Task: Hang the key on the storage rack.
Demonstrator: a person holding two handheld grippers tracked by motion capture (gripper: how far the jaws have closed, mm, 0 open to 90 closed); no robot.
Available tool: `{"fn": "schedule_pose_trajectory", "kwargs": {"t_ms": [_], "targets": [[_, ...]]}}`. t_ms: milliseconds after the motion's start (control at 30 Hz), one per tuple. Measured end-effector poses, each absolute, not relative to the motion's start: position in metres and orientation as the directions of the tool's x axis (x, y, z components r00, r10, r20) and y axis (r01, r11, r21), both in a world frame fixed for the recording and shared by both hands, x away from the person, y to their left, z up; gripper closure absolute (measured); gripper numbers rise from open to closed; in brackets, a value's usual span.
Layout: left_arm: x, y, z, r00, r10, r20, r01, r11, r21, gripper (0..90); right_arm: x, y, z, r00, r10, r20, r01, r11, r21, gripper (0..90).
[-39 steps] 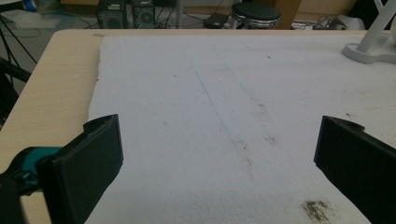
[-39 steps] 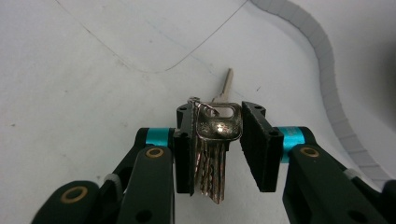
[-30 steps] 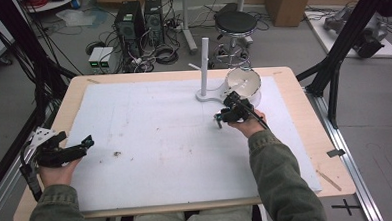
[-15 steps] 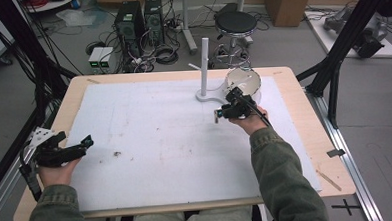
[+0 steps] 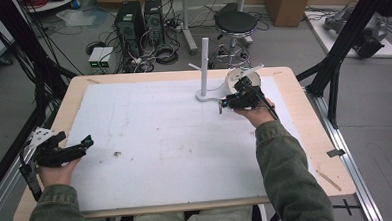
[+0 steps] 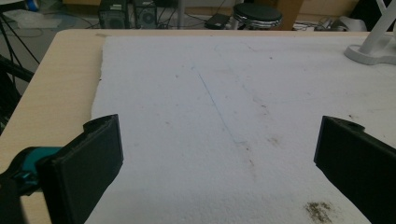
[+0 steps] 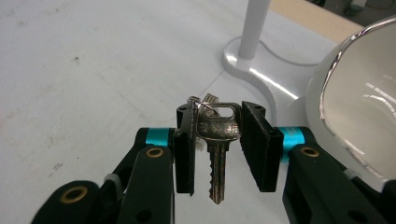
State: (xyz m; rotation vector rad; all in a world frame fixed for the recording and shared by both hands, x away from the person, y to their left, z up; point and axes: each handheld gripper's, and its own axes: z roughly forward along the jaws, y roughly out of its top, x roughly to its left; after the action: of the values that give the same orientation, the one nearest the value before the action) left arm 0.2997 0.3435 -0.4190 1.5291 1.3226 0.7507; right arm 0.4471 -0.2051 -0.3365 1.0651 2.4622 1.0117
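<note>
One white stand (image 5: 204, 70), one white bowl (image 5: 241, 79), two keys (image 7: 216, 140) — two tongs (image 5: 84, 143) (image 5: 223, 104).

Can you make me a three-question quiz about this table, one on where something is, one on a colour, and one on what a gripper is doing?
1. Where is the white bowl?
A. Beside the white stand, at the far right of the mat
B. By the left hand-held gripper
C. On the floor

2. What colour are the jaws of the left hand-held gripper?
A. Red
B. Black
C. Yellow

3. What is between the jaws of the right hand-held gripper?
A. A spoon
B. Nothing
C. A key on a ring

Answers:
1 A, the high view shows the bowl just right of the stand's base.
2 B, both jaws in the left gripper view are black and wide apart.
3 C, the right gripper view shows a silver key hanging between the jaws.
</note>
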Motion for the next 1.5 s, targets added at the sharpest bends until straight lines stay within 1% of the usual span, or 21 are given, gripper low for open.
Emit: {"fn": "schedule_pose_trajectory", "kwargs": {"t_ms": [300,400,533,1133,1500], "targets": [[0.3,0.344,-0.419,0.227,0.966,-0.126,0.381,0.031,0.924,1.7,0.453,-0.201,-0.309,-0.691,0.722,0.004,0.519,0.492,0.699,66.8],[0.3,0.344,-0.419,0.226,0.966,-0.125,0.381,0.031,0.924,1.7,0.455,-0.198,-0.296,-0.703,0.711,0.0,0.5,0.494,0.711,66.8],[0.3,0.344,-0.419,0.224,0.966,-0.126,0.378,0.033,0.925,1.7,0.458,-0.196,-0.286,-0.71,0.704,-0.005,0.489,0.499,0.716,66.8],[0.3,0.345,-0.419,0.22,0.966,-0.134,0.381,0.041,0.923,1.7,0.473,-0.187,-0.252,-0.722,0.692,-0.008,0.477,0.506,0.719,66.8],[0.301,0.345,-0.419,0.22,0.966,-0.136,0.377,0.044,0.925,1.7,0.481,-0.183,-0.247,-0.719,0.694,0.003,0.474,0.488,0.733,66.8]]}}
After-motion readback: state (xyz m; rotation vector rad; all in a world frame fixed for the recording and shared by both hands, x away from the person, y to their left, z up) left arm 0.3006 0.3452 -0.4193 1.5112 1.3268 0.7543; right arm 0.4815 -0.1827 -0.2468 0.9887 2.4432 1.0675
